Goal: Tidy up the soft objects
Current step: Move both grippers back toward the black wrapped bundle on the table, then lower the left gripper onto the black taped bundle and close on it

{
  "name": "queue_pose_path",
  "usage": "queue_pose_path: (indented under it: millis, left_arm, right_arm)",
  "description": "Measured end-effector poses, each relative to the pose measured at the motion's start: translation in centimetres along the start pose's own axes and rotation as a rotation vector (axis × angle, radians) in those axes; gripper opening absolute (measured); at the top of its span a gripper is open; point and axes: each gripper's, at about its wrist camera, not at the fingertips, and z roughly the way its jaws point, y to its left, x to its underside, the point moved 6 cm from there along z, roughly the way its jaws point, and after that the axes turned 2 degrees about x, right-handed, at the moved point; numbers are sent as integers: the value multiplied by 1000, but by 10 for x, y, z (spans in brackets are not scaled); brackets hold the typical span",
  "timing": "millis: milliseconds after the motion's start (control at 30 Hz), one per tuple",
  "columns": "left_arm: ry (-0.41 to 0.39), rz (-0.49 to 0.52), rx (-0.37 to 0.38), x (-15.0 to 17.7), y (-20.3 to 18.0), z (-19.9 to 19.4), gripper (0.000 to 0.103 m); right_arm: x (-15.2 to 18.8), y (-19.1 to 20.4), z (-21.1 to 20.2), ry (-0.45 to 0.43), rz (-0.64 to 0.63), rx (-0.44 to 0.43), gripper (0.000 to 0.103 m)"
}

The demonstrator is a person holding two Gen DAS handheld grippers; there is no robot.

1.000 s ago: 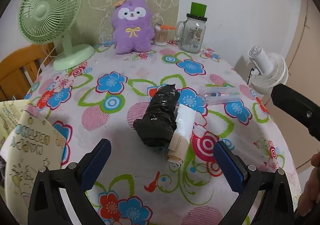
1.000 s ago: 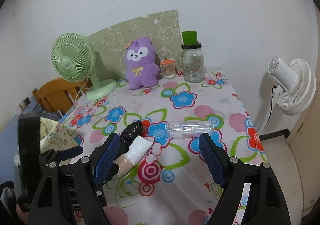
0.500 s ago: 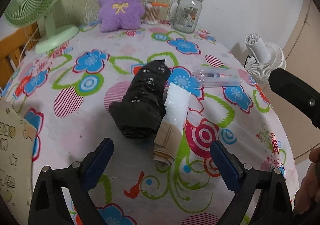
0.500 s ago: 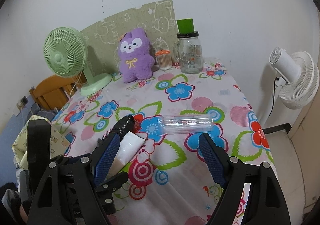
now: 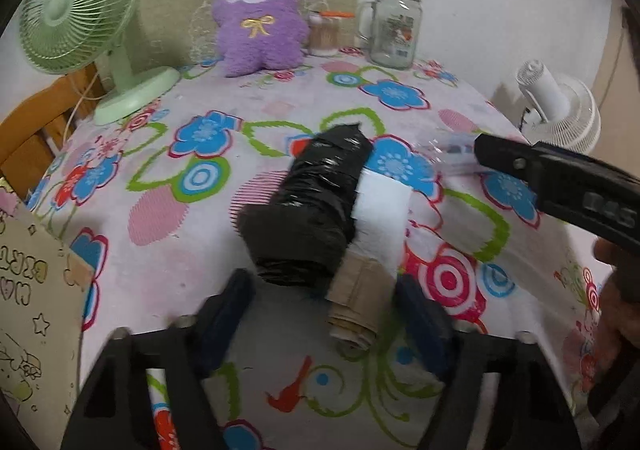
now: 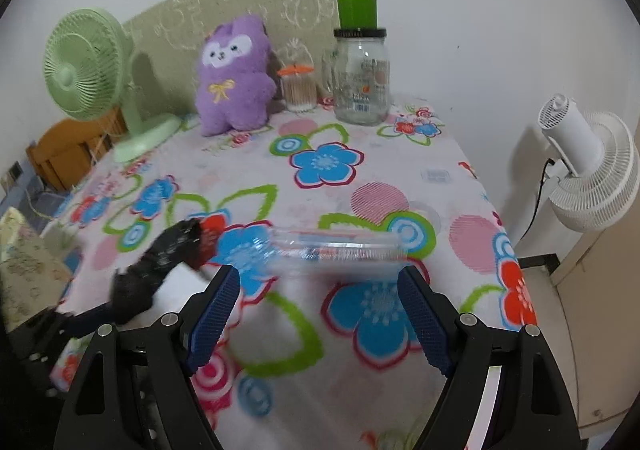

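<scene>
- The left gripper [image 5: 324, 306] is hanging low over the flowered tablecloth [image 5: 168, 258] with its jaws spread wide, and the near ends of two bundles are lying between its blue fingertips [image 5: 236, 290] (the pads look blurred, so whether they are touching anything I cannot tell).
- The tan-and-white folded cloth roll [image 5: 372, 250] is sitting toward the right fingertip, pressed against the black plastic-wrapped bundle [image 5: 308, 210] on its left; a good grasp is probably one that centres on a single bundle, since a wide squeeze would likely catch both.
- Both look soft and are likely to squash, so a slow squeeze low on the roll seems wise.
- The right gripper [image 6: 320, 314] is also standing apart-jawed and holding nothing, aimed just short of the clear plastic tube [image 6: 340, 248], which is lying crosswise (it may roll if nudged).
- Farther back, the purple plush toy [image 5: 258, 18] is standing upright against the wall beside a cotton-swab jar [image 5: 325, 35], a glass mug jar [image 5: 394, 26] and a green desk fan [image 5: 76, 10], all well apart from the grippers.
</scene>
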Motion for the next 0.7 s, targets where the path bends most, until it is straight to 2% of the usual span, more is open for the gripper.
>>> queue_pose_path:
  millis: [33, 100, 233, 400, 567, 700]
  left_arm:
    - [-1, -9, -2, -1, 3, 0, 50]
    - [-1, -25, 8, -3, 8, -1, 36]
    - [9, -45, 38, -5, 13, -2, 24]
    - [7, -37, 49, -5, 11, -2, 17]
    - [17, -42, 70, -6, 9, -1, 12]
    - [18, -44, 83, -5, 7, -1, 7]
  right_arm:
    - [-2, -1, 7, 5, -6, 2, 83]
    - [-3, -2, 21, 21, -20, 22, 83]
    - [-2, -2, 39, 65, -49, 56, 83]
    - [-6, 2, 48, 82, -72, 69, 83]
    - [-10, 3, 42, 52, -101, 100, 84]
    - [-11, 4, 44, 55, -83, 73, 88]
